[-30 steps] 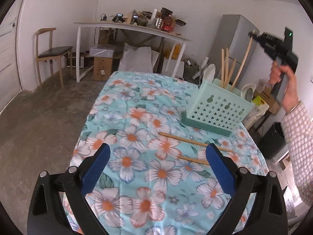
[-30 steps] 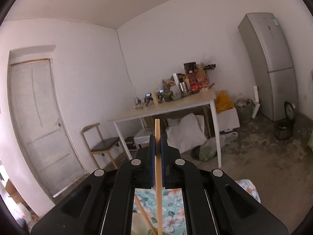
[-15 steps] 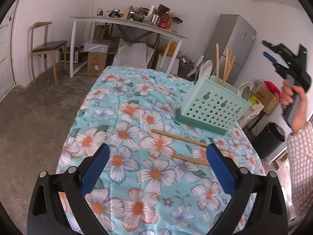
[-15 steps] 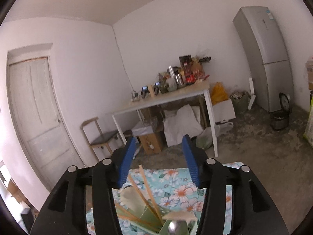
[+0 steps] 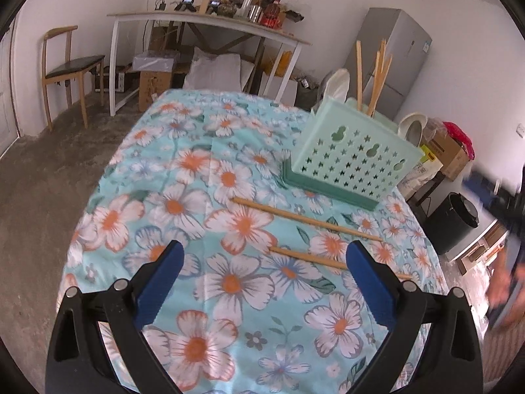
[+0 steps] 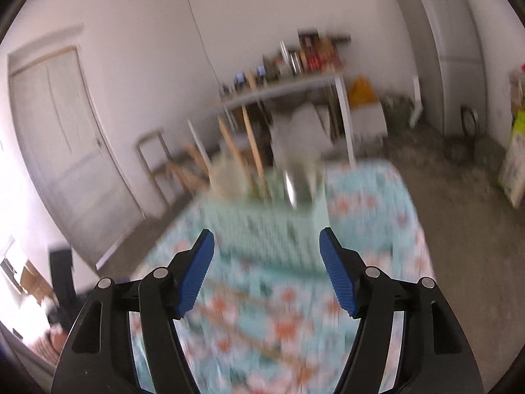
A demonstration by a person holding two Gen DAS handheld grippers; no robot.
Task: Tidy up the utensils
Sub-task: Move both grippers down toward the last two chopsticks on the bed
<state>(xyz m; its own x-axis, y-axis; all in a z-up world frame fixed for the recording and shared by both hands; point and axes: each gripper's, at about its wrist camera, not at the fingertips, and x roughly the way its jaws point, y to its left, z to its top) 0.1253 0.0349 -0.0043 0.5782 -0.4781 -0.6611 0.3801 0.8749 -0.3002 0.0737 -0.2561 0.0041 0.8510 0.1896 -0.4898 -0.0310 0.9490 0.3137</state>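
Two wooden chopsticks (image 5: 306, 221) lie loose on my floral tablecloth (image 5: 183, 177), just in front of the mint-green utensil basket (image 5: 352, 161), where more sticks (image 5: 375, 77) and a pale spoon (image 5: 338, 83) stand upright. My left gripper (image 5: 262, 279) hangs above the cloth, jaws spread and empty, the nearer chopstick (image 5: 308, 257) running toward its right finger. My right gripper (image 6: 266, 271), its jaws just opening with nothing between them, faces the blurred basket (image 6: 262, 226).
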